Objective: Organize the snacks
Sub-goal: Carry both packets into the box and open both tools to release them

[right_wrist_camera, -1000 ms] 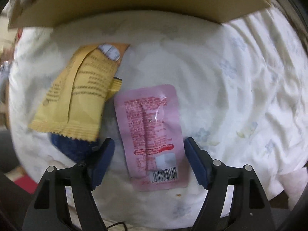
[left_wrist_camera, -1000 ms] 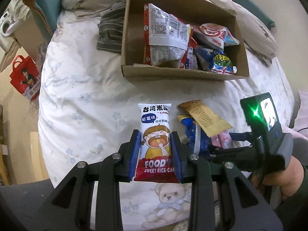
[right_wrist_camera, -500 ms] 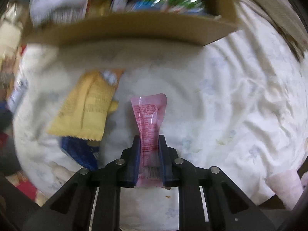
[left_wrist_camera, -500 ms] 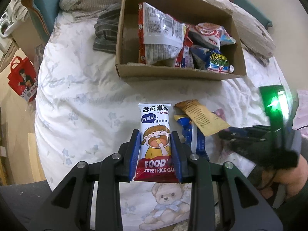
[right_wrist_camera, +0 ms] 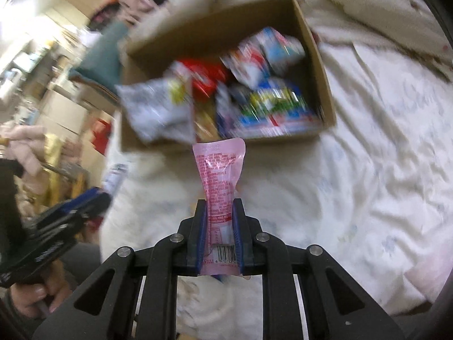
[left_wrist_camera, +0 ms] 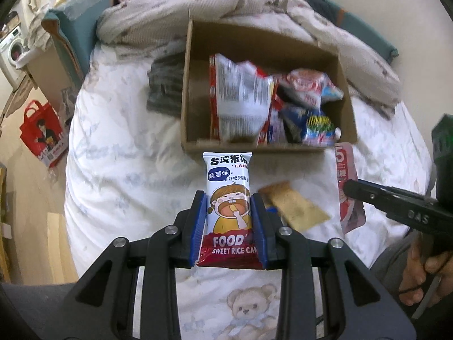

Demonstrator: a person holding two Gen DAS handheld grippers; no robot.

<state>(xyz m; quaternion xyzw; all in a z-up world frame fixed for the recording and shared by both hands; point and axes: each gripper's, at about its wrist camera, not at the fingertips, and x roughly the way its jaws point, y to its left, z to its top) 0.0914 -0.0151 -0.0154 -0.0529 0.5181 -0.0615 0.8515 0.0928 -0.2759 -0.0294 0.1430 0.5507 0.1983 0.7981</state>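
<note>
My left gripper (left_wrist_camera: 228, 226) is shut on a white and red sweet rice cake packet (left_wrist_camera: 228, 187), held above the bed just short of the cardboard box (left_wrist_camera: 185, 90). My right gripper (right_wrist_camera: 219, 232) is shut on a pink sachet (right_wrist_camera: 219, 170), lifted off the sheet and pointing toward the same box (right_wrist_camera: 317, 65), which holds several snack bags. In the left wrist view the pink sachet (left_wrist_camera: 346, 178) hangs from the right gripper's fingers (left_wrist_camera: 376, 195) at the right. A yellow packet (left_wrist_camera: 294, 209) lies on the sheet beside the left gripper.
The box sits on a white flowered bedsheet (left_wrist_camera: 119, 170) with a crumpled quilt (left_wrist_camera: 226, 0) behind it. A folded grey cloth (left_wrist_camera: 164, 87) lies left of the box. A red bag (left_wrist_camera: 42, 133) stands on the floor at the left. A hand (left_wrist_camera: 424, 277) grips the right tool.
The right gripper closed on the pink sachet and lifted it off the sheet toward the box. The left gripper rose slightly with the rice cake packet, tilting toward the box.
</note>
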